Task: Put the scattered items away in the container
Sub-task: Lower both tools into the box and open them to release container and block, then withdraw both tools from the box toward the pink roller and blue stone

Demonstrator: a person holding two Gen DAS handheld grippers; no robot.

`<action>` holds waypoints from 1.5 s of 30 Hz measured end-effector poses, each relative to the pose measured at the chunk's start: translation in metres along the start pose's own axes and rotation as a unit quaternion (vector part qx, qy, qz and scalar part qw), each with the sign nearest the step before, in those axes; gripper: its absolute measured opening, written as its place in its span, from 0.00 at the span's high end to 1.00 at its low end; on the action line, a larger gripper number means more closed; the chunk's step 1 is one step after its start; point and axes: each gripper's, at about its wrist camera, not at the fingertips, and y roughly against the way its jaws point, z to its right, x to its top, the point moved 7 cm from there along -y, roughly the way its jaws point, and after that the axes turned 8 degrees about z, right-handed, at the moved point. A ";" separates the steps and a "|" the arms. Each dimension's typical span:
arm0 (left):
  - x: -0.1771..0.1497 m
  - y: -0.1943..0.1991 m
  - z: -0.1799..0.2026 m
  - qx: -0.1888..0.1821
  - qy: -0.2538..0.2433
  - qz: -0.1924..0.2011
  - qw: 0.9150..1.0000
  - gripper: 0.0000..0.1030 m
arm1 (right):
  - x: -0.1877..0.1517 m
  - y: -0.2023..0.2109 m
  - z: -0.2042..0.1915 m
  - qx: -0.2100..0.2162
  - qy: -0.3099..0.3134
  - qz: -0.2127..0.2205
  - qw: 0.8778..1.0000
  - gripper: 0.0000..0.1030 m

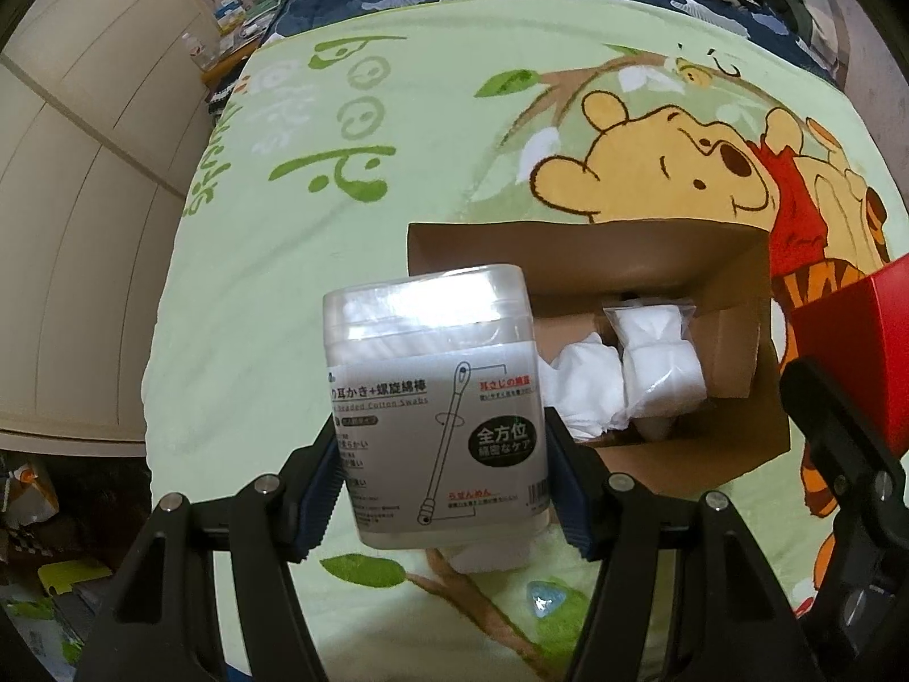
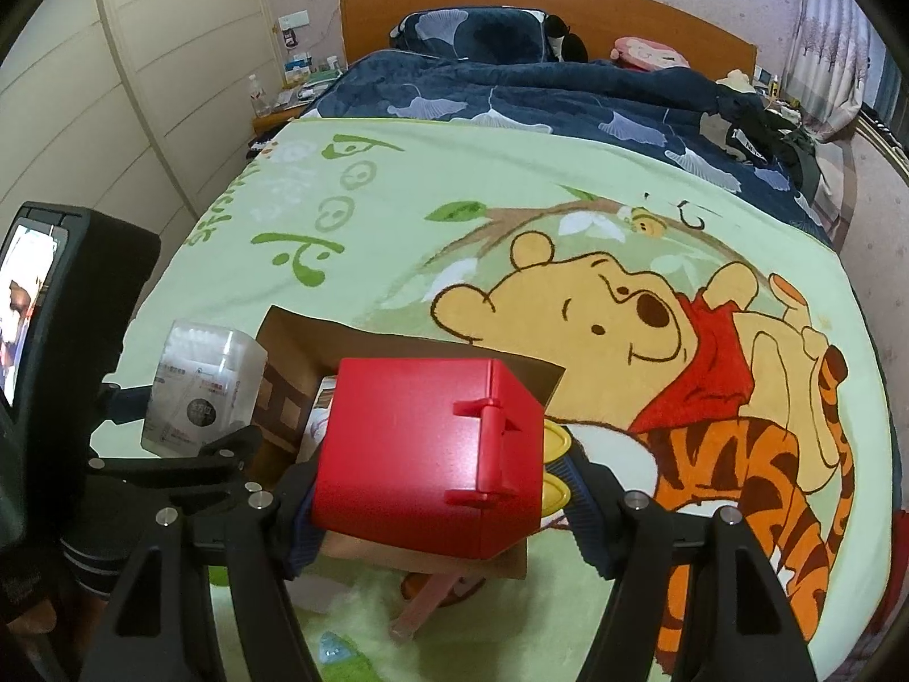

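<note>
While both grippers are carrying loads toward the cardboard box (image 1: 733, 341), collision is the main risk. Taking the box as reference throughout.

Nearest, on the camera side of the box: the left gripper (image 1: 443, 483) is clamping the cotton swab case (image 1: 437, 415) between its blue pads, low on the case's body, so the case is standing tall above the grip and could be tipping or slipping if the plastic wrap is slick. It is hanging just left of the box's open mouth, not yet over it.

Right of that, the right gripper (image 2: 443, 503) is closed on the red plastic box (image 2: 426, 454). It is hovering over the near half of the box, hinge side facing right. One pad's contact is hidden behind the red body, so I can't tell how secure the hold is.

Inside the box: white tissue (image 1: 579, 392) and a bagged white item (image 1: 659, 358) are already taking up floor space. Judging by that, the red plastic box may be landing on top of them and sitting proud, leaving little room for the case.

Under the box's near edge, the blanket (image 1: 397, 199) is soft, so the box could be shifting or tilting if either load is pushing a wall.

Small blue item (image 2: 335, 648) is lying nearest the cameras, well short of the box, still loose.
</note>
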 end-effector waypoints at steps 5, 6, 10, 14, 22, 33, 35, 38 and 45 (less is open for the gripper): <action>0.001 -0.001 0.000 0.007 -0.010 0.003 1.000 0.37 | 0.001 -0.005 0.000 -0.002 0.002 -0.003 1.000 0.31; 0.002 -0.001 0.000 0.009 -0.012 0.004 1.000 0.36 | 0.001 -0.005 0.001 -0.005 0.001 -0.002 1.000 0.31; 0.007 0.002 0.001 0.021 -0.028 0.015 0.999 0.34 | 0.004 -0.004 0.004 -0.008 -0.003 0.007 1.000 0.27; 0.015 0.009 -0.003 0.029 -0.031 0.036 0.998 0.23 | 0.010 0.000 0.007 -0.006 -0.011 0.022 1.000 0.23; 0.016 0.015 -0.004 0.045 -0.040 0.046 0.997 0.19 | 0.014 0.006 0.009 -0.009 -0.015 0.033 0.999 0.23; 0.015 0.024 -0.004 0.042 -0.038 0.053 0.997 0.19 | 0.015 0.014 0.011 -0.011 -0.017 0.039 0.999 0.23; 0.014 0.025 -0.004 0.041 -0.038 0.054 0.997 0.19 | 0.015 0.015 0.011 -0.012 -0.017 0.039 0.999 0.23; 0.012 0.028 -0.003 0.038 -0.035 0.054 0.997 0.19 | 0.015 0.020 0.012 -0.014 -0.017 0.041 0.999 0.23; 0.007 0.040 0.002 0.027 -0.032 0.060 0.997 0.19 | 0.010 0.035 0.016 -0.018 -0.026 0.045 0.998 0.23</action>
